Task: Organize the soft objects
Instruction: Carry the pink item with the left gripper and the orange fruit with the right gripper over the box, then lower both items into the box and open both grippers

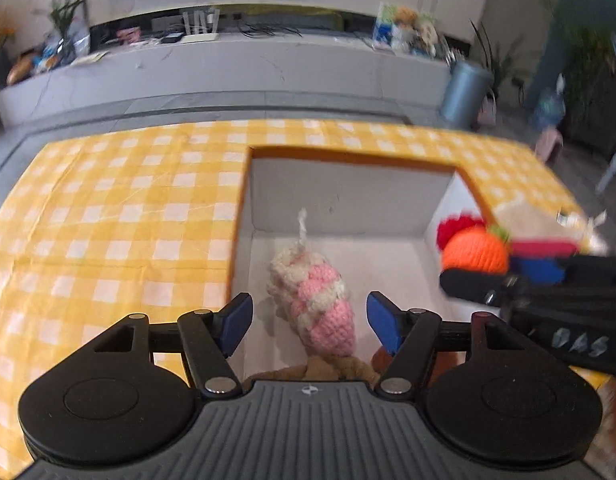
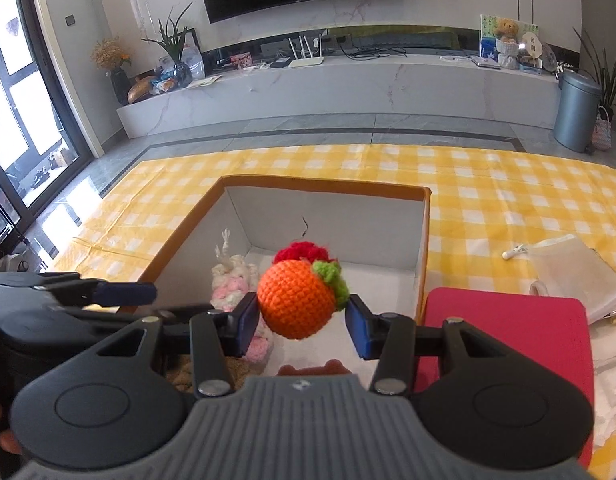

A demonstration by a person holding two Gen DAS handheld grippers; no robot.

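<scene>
An open cardboard box (image 1: 348, 196) with white inner walls stands on the yellow checked cloth. In it lies a pink and cream crocheted toy (image 1: 316, 300). My left gripper (image 1: 310, 318) hangs open over this toy, its blue pads clear of it on both sides. My right gripper (image 2: 300, 322) is shut on an orange crocheted fruit (image 2: 298, 300) with a green leaf, held above the box's right half. A red crocheted piece (image 2: 298, 251) lies in the box behind the fruit. Brown plush (image 1: 328, 368) shows at the box's near end, mostly hidden.
A red pad (image 2: 508, 328) lies right of the box, with a clear plastic bag (image 2: 576, 276) beyond it. The checked cloth (image 2: 508, 200) covers the table. A grey bin (image 2: 576, 112) and a long white bench stand farther off.
</scene>
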